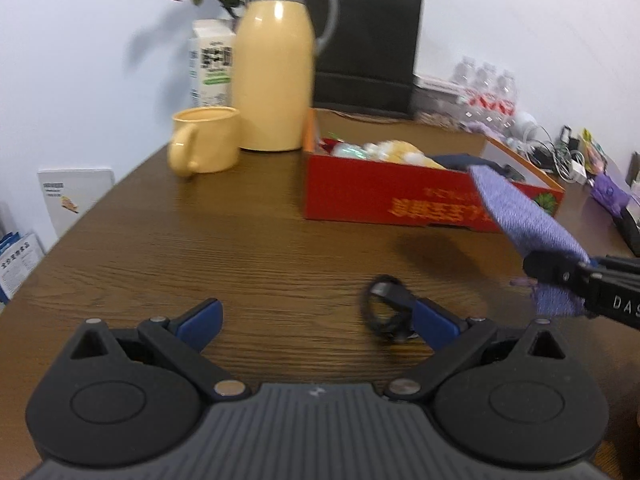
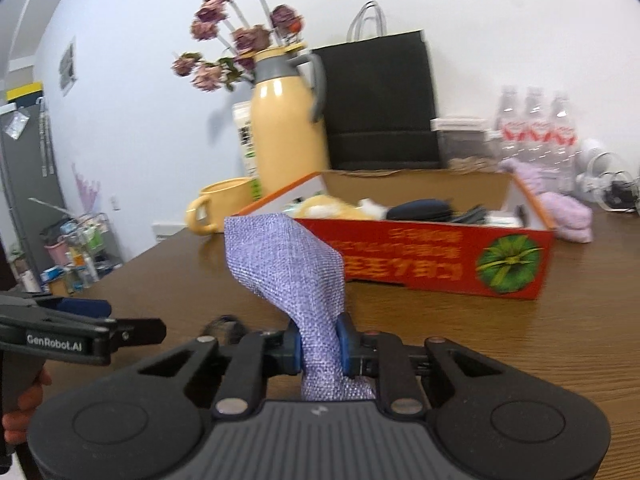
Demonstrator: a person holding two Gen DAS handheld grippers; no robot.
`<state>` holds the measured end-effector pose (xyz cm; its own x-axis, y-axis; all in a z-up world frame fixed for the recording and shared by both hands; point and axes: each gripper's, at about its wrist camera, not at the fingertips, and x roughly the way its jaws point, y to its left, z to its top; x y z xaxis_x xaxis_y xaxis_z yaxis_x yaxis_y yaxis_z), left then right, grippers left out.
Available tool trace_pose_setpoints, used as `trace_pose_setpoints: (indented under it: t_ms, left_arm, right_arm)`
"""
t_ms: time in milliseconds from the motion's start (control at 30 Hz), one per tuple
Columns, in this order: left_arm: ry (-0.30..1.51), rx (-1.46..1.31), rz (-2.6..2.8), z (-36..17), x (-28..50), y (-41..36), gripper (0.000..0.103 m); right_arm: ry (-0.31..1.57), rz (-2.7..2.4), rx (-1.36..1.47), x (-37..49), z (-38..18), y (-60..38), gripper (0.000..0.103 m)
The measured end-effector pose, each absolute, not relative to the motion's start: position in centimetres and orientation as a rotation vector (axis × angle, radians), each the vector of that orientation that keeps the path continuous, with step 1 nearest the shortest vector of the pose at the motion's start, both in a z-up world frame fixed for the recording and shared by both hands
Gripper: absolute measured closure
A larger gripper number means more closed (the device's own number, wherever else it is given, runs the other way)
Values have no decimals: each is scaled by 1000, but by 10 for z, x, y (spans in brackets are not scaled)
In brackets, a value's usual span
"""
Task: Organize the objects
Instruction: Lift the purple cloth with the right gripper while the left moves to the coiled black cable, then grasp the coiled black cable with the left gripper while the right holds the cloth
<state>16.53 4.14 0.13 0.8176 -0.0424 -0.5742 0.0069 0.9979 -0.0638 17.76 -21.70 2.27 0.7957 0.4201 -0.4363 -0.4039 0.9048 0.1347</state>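
Note:
My right gripper (image 2: 319, 350) is shut on a lilac woven cloth (image 2: 288, 264) and holds it above the brown table, in front of the red cardboard box (image 2: 440, 258). The cloth (image 1: 524, 216) and the right gripper (image 1: 560, 270) also show at the right of the left wrist view, near the box (image 1: 384, 200). My left gripper (image 1: 318, 322) is open and empty, low over the table. A small black looped thing (image 1: 386, 308) lies on the table by its right finger (image 1: 434, 320). The box holds soft toys and a dark case (image 2: 420, 208).
A yellow thermos jug (image 1: 274, 68), a yellow mug (image 1: 204, 140) and a milk carton (image 1: 212, 64) stand at the back left. A black paper bag (image 1: 372, 48) stands behind the box. Water bottles (image 2: 536, 128) and a lilac knit item (image 2: 568, 212) are at the right.

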Motion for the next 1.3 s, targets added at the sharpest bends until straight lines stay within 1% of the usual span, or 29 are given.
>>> trace_pose_setpoints:
  t_ms: [333, 667, 867, 1300]
  left_arm:
    - [677, -13, -28, -11, 187, 5, 0]
    - [736, 4, 19, -23, 203, -7, 0]
    - [699, 0, 41, -28, 206, -8, 0]
    - [698, -2, 43, -27, 207, -9, 0]
  right_arm:
    - [448, 335, 31, 181, 21, -262, 87]
    - [430, 341, 11, 174, 20, -262, 87]
    - [432, 339, 1, 173, 19, -261, 87]
    - [442, 319, -24, 174, 15, -257, 87]
